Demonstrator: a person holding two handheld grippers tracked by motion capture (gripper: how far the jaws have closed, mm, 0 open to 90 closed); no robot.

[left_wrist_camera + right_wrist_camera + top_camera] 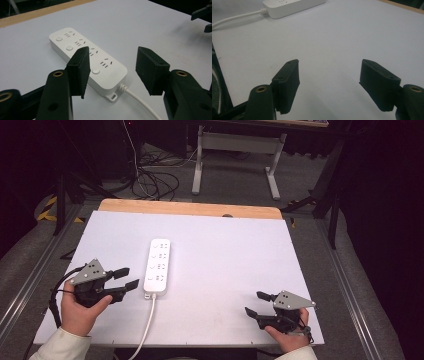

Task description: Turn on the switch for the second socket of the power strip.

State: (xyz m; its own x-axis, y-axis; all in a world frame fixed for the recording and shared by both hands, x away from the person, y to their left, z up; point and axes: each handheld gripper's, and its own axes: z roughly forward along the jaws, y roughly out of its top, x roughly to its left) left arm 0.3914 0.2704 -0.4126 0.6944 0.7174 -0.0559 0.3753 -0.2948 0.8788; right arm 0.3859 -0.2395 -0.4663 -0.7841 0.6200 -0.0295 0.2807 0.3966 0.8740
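Overhead, one white power strip (pixel 157 266) lies on a white table (pixel 225 250), and two black claws sit at the near edge, one in each of the person's hands.

Counted: one power strip with four socket groups and four round buttons, one white cord (pixel 146 325), two claws, two grey three-cornered plates, one on top of each claw.

Left claw (pixel 126 279): its jaws are spread apart and hold nothing. The power strip lies just ahead of its tips, close but not touching. From the left claw's own view (pixel 112 72), the cord end of the strip (pixel 87 62) sits between and just beyond the two jaws, and the strip runs away to the upper left. The cord (pixel 140 101) leaves that near end and passes under the right-hand jaw.

Right claw (pixel 254 303): its jaws are also spread apart and empty. The strip is well apart from it, far off toward the other hand, with bare table between. In its own view (pixel 329 85), the strip (pixel 292 6) and its cord (pixel 234 18) appear at the far upper left, beyond open white surface.

Nothing lies between either claw and the strip. Beyond the table's far wooden edge (pixel 190 209) are a grey floor, tangled cables (pixel 152 182) and the white legs of another table (pixel 235 155).
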